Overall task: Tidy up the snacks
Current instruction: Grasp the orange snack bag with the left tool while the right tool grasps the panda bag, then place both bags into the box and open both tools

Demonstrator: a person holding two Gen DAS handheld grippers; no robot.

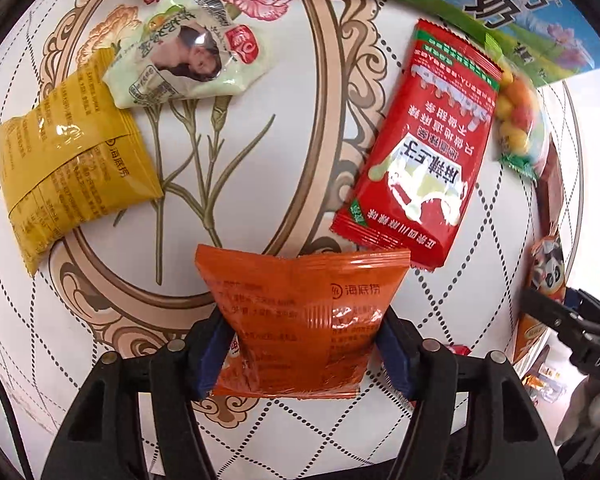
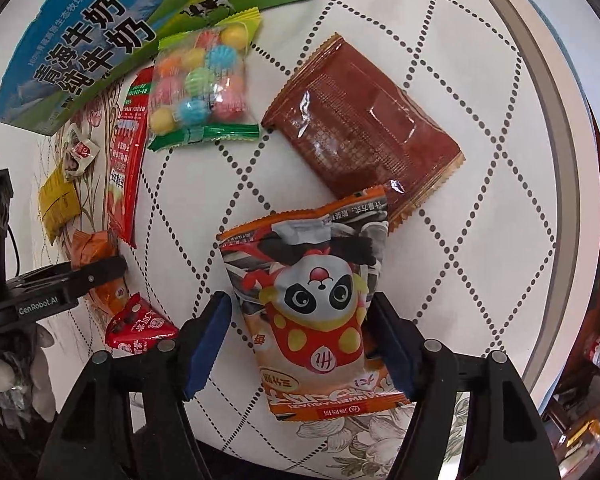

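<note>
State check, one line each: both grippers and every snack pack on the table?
left gripper: shut on orange pack
right gripper: jaws around panda pack, grip unclear
yellow pack: flat, sealed
pale green pack: crumpled, overlaps the yellow pack
red pack: flat, sealed
candy bag: sealed, full
brown pack: flat, back up
milk carton: lying down

Left tongs (image 1: 302, 354) and right tongs (image 2: 300, 346) point down, part-spread

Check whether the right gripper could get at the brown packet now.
Probably not: its fingers already flank the panda packet, whose top edge overlaps the brown packet beyond it.
</note>
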